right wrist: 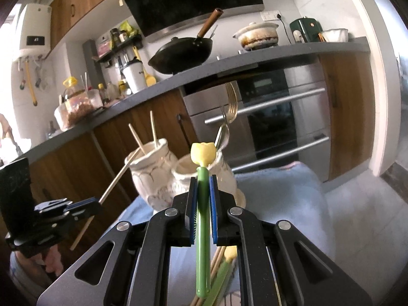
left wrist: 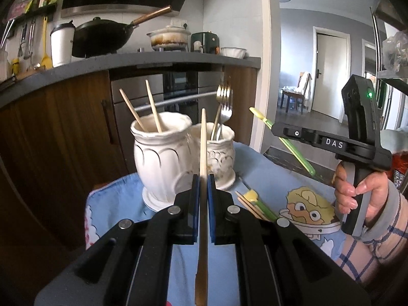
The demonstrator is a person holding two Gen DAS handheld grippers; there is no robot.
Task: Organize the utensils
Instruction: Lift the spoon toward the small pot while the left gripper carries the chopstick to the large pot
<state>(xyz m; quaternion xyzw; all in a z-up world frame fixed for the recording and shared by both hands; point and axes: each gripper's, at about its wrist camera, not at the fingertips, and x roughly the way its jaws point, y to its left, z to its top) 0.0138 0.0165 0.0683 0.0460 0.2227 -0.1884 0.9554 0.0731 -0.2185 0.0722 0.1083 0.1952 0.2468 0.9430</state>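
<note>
- The left hand-held gripper (left wrist: 203, 183), at lower centre of the left wrist view, is clenched on a wooden chopstick (left wrist: 203, 137) that points up toward the two white jars.
- The right hand-held gripper (right wrist: 202, 187), at lower centre of its own view, grips a green utensil (right wrist: 202, 219) with a yellow tulip-shaped end (right wrist: 202, 153), aimed at the jars.
- The left jar (left wrist: 160, 153), mid-frame, already holds two chopsticks (left wrist: 153, 107) leaning against its rim.
- The right jar (left wrist: 220, 153), touching the first, holds two forks (left wrist: 224, 97), tines up.
- Both jars stand on a blue cartoon-print cloth (left wrist: 267, 176) in the lower half of the frame; I cannot tell what lies under it.
- Left unsorted on the cloth, lower right of the left view: a few more chopsticks (left wrist: 248, 205) and a second green utensil (left wrist: 265, 209) with a yellow end, lying together just beside the gripper.
- My judgement: the sorting is roughly half done. Four pieces are in the jars, two are in the air, and a small pile waits.
- The held chopstick probably belongs with its kind in the left jar. Where the green pieces go is unclear, since neither jar holds one yet.
- The kitchen behind, with a wok (left wrist: 102, 35) in the upper left, plays no part.
</note>
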